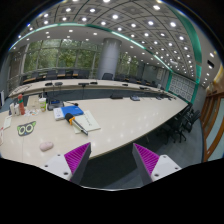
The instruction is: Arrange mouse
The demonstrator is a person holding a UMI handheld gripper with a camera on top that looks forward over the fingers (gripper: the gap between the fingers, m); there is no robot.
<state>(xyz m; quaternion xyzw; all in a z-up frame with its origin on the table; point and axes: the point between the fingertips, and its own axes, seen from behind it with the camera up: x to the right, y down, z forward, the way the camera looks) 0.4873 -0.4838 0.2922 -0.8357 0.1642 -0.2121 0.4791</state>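
Gripper view: the only view here, looking out over a long pale table in a big room with rows of ceiling lights.
Gripper (112, 160): held above the near edge of the table (130, 120), pointing across it.
Fingers: the 2 fingers stand well apart with nothing between them; the magenta pads (77, 154) face each other across an open gap.
Mouse: a small pinkish rounded thing (46, 146) lies on the table just ahead of the left finger and a little to its outer side; it may be the mouse, though it is too small to be sure. It touches neither finger.
Blue and white clutter (73, 114): a bunch of items with blue parts and a white flat piece sits well beyond the fingers, toward the left half of the table; I cannot tell what each one is.
Dark item with green rings (26, 128): lies on the table left of the clutter, beyond the pinkish thing.
Far row: another long desk (90, 92) runs behind the table, with dark chairs (183, 122) along the right side.
Pillar (108, 58): a broad column stands in the middle of the room behind the desks.
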